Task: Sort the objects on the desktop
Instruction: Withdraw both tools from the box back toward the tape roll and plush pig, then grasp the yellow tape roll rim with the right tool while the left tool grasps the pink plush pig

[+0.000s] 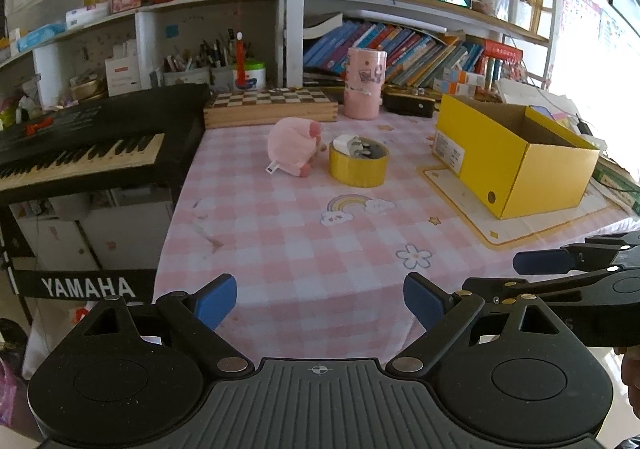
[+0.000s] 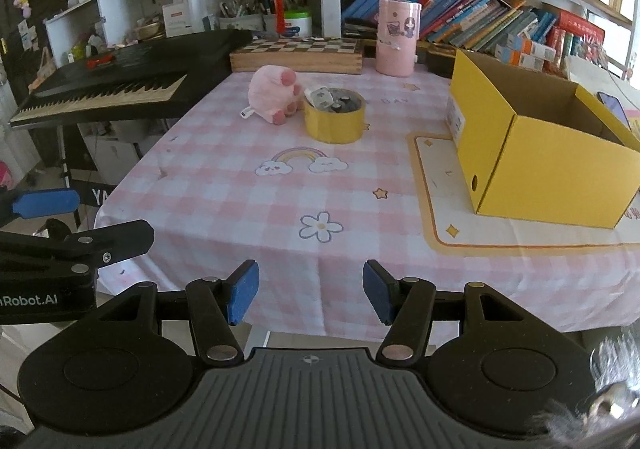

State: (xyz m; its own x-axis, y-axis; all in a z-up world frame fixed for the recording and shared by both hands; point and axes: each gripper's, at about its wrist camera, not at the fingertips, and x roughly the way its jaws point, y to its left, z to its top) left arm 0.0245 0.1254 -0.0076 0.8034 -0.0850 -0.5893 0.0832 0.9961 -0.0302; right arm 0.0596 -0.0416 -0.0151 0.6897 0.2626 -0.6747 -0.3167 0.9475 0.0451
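Note:
A pink plush toy (image 1: 294, 147) (image 2: 272, 93) lies on the pink checked tablecloth (image 1: 300, 241) (image 2: 248, 209) beside a yellow tape roll (image 1: 358, 165) (image 2: 334, 121) with small items piled in its core. An open yellow cardboard box (image 1: 516, 157) (image 2: 540, 153) stands to the right on a cream mat. My left gripper (image 1: 320, 307) hovers open at the table's near edge, nothing between its blue pads. My right gripper (image 2: 310, 293) is also open and empty at the near edge, far from all objects. Each gripper shows at the side of the other's view.
A black keyboard (image 1: 80, 153) (image 2: 108, 89) borders the table on the left. At the back are a wooden chessboard box (image 1: 270, 105) (image 2: 298, 53) and a pink cylinder container (image 1: 364, 83) (image 2: 396, 37), under shelves of books and pens.

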